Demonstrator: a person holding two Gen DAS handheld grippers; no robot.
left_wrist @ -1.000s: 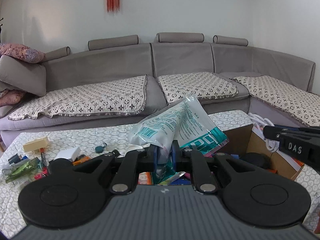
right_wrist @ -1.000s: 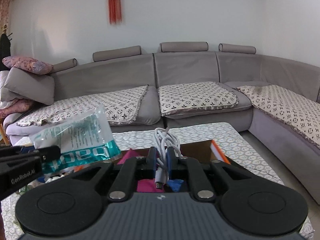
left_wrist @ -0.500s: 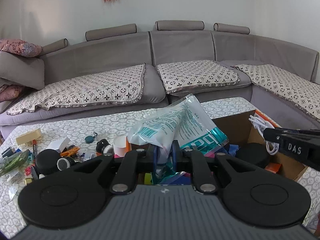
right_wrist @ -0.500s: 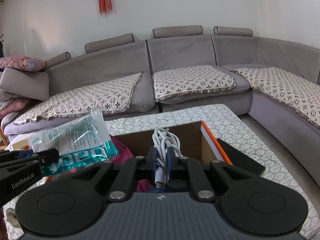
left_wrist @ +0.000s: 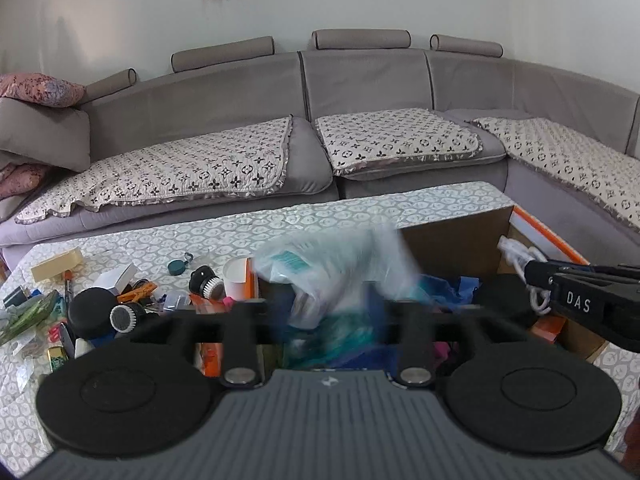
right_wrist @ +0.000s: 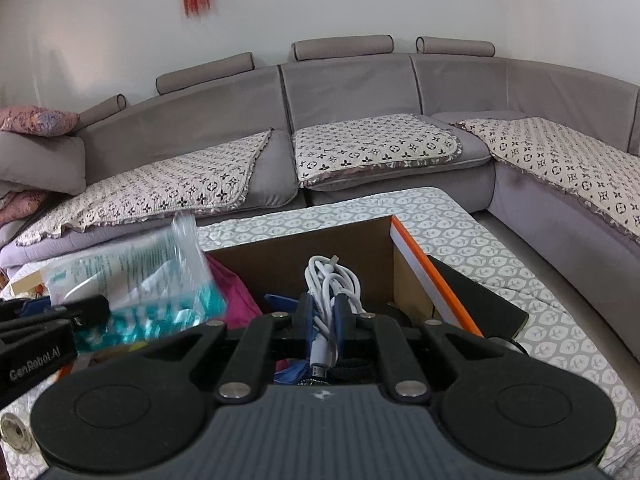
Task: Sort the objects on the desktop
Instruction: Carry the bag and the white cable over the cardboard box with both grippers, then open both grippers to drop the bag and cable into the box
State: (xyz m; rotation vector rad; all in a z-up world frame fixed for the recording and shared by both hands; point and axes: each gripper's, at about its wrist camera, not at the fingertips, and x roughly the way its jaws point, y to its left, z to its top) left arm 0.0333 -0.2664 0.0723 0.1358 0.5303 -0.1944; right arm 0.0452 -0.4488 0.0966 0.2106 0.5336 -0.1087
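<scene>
Though smeared by motion, reads as the drop-off step of the sort, staged right over the cardboard box (right_wrist: 300, 244) on the counter (right_wrist: 440, 216).

Left hand-held gripper (left_wrist: 330, 310): spread wide, clamping nothing. Plastic bag (left_wrist: 332, 264) loose between its parted fingers, hanging above the box's left half over the pink and blue things already inside; cannot tell whether touching them or in free fall.

Right hand-held gripper (right_wrist: 322, 314): closed on the white cable (right_wrist: 332, 280), pinching the coiled bundle low down with the plug end dangling under the blue pads. Held above the box's middle, near its orange-edged right flap, not yet let go.

Next, probably: part the right jaws so the cable falls inside the box, low enough that no loop catches on the box rim. Then pull both tools back and out, clear of the box walls, and turn to the clutter (left_wrist: 120, 304) left of the box: brushes, small cartons, a white cup. Main risk, by my reading: cable snagging on a finger pad when released.
</scene>
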